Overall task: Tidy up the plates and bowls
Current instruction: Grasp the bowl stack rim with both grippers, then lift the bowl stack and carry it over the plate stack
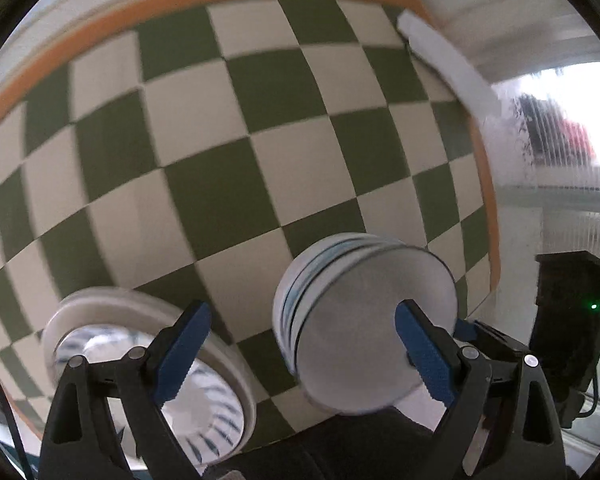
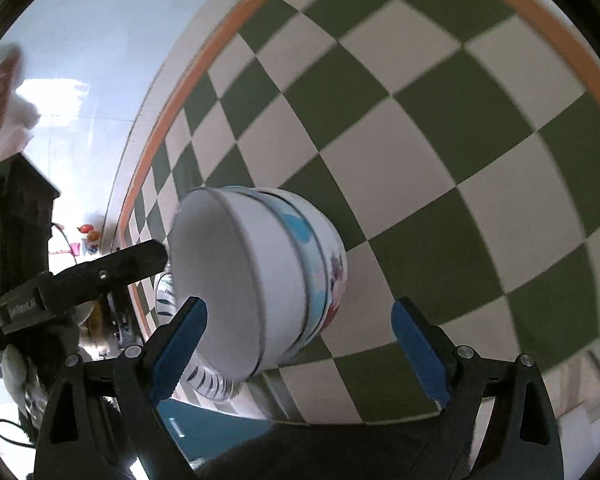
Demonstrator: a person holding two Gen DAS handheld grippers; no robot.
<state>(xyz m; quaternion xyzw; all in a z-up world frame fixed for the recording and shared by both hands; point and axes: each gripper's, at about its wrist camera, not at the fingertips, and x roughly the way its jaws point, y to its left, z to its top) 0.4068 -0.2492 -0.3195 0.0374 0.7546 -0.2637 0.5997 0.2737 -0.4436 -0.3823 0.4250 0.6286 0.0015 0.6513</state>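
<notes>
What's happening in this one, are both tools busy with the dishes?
Not really. A stack of nested bowls sits on the green and white checkered cloth, beside a striped plate. Both tools are open. The left tool has its fingers spread, one in front of the plate and one in front of the bowl stack, gripping neither. The right tool frames the bowl stack, but its fingers are apart and I can't tell if they touch it.
</notes>
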